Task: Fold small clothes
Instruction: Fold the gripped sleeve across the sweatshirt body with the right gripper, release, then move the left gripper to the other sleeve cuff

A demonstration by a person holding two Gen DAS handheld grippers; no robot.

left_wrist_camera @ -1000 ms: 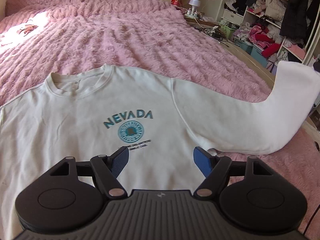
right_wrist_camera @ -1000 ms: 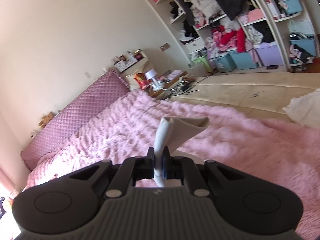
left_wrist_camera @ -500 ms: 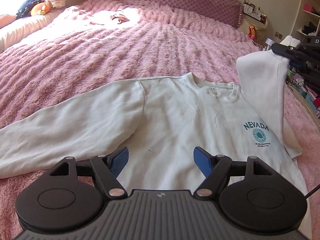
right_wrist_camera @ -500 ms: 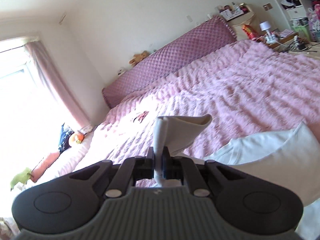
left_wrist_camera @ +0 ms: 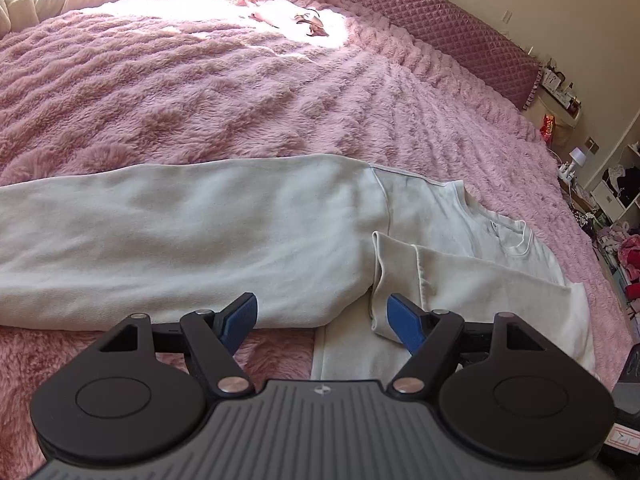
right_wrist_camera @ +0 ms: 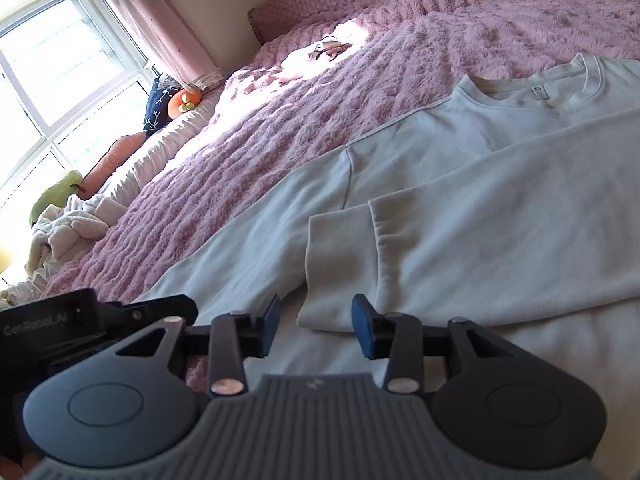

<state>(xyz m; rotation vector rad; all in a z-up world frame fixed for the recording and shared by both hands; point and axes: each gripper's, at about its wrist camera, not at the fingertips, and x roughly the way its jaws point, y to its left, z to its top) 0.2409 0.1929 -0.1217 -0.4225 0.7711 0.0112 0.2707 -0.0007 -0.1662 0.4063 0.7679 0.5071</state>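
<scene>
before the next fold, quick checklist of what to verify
1. Right gripper let go of cuff: ok, jaws have just been opening, nothing pinched.
2. Folded sleeve of the white cotton sweatshirt lies across its chest: ok.
3. Its cuff flat: ok.
4. Other long sleeve folded: not ok, stretched over the fluffy pink blanket.
5. Left gripper open, empty: ok.
6. Hem straight: cannot tell.

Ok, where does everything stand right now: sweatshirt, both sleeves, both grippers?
sweatshirt: lying flat on the pink blanket, face up.
folded sleeve: laid across the chest, cuff free just ahead of the right gripper.
other sleeve: spread straight out sideways, unfolded.
right gripper: jaws just opened, nothing between the pads.
left gripper: open, empty, above the sweatshirt.
</scene>
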